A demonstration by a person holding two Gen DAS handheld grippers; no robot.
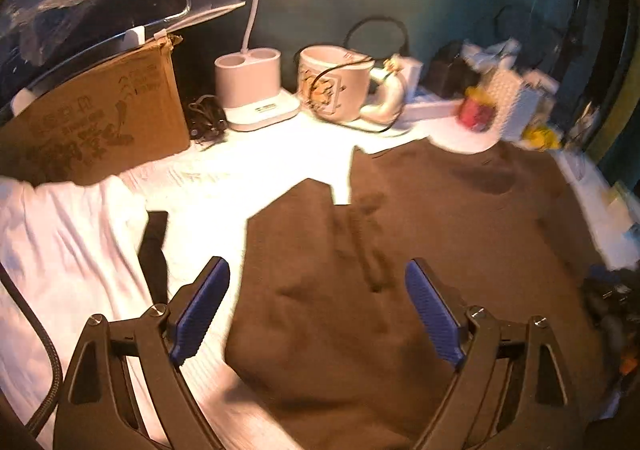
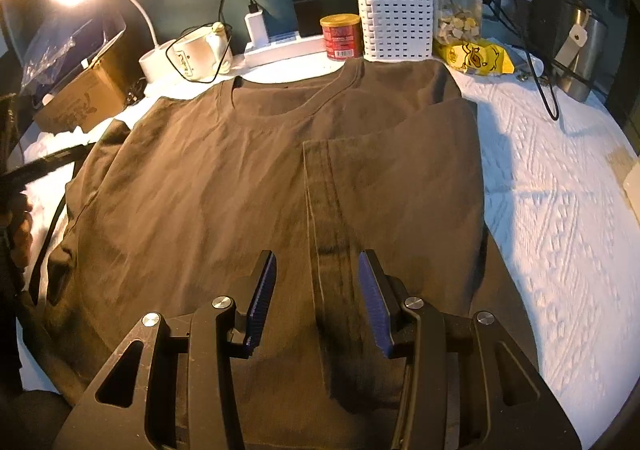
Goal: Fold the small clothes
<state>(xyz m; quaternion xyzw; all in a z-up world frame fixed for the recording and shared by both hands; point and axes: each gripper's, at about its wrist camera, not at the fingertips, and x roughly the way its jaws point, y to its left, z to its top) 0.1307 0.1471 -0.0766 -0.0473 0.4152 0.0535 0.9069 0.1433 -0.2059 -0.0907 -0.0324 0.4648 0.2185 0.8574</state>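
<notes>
Right wrist view: brown T-shirt (image 2: 224,177) lies spread flat on the bench, neck hole at 12 o'clock, its right side folded inward so a sleeve hem runs down the middle. Bench covered w/ white textured cloth (image 2: 560,209), bare at 3 o'clock. Right gripper (image 2: 317,296) hangs just over the shirt at 6 o'clock, jaws parted about halfway, straddling the folded hem; whether the pads touch the fabric I cannot tell, nothing is pinched.

Along the back edge, 11 to 1 o'clock: white mug (image 2: 196,55) w/ a black cable looped round it, white power strip (image 2: 288,45) w/ a charger plugged in, red can (image 2: 341,35), white slatted basket (image 2: 395,21), clear jar (image 2: 458,9), yellow packet (image 2: 476,57). Lamp glare at 10 o'clock; cardboard box (image 2: 86,97) at 9 o'clock. Wall behind is dark teal.

Left wrist view, blurred: left gripper (image 1: 318,300) over the shirt's left edge, jaws released and wide, empty; the left pad sits above white cloth, the right one above brown fabric. Shirt sleeve points to 12 o'clock. White lamp base (image 1: 256,93) at 11 o'clock, beside the box; black cable tangle between them. Dark strip of fabric (image 1: 154,250) at 9 o'clock on the white cloth.
</notes>
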